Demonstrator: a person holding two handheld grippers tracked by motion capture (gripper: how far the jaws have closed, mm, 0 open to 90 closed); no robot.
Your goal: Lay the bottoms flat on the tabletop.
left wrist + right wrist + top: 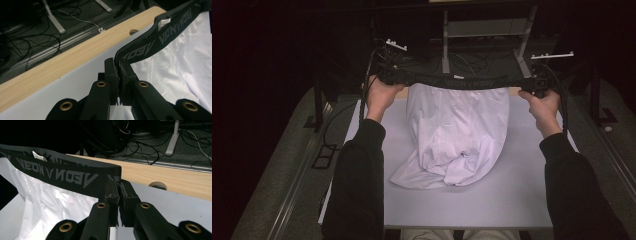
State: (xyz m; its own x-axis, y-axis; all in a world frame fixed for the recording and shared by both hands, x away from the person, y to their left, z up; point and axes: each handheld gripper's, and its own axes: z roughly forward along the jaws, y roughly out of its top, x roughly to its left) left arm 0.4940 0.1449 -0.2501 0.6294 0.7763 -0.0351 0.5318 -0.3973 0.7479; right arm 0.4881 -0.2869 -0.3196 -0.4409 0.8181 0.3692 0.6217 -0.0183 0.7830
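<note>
White shorts (457,135) with a black lettered waistband (452,80) hang over the table, their lower end bunched on the white mat (512,200). My left gripper (388,76) is shut on the waistband's left end and my right gripper (534,85) is shut on its right end, stretching the band level above the far table edge. In the left gripper view the jaws pinch the waistband (150,45) at the gripper (118,65), white fabric (185,65) hanging to the right. In the right gripper view the gripper (119,186) clamps the band (62,173), with fabric (50,202) below.
The table's wooden far edge (75,55) has a round cable hole (157,185). Behind it lie cables and desk legs (445,50) on dark floor. Metal rails (297,185) run along both sides of the table.
</note>
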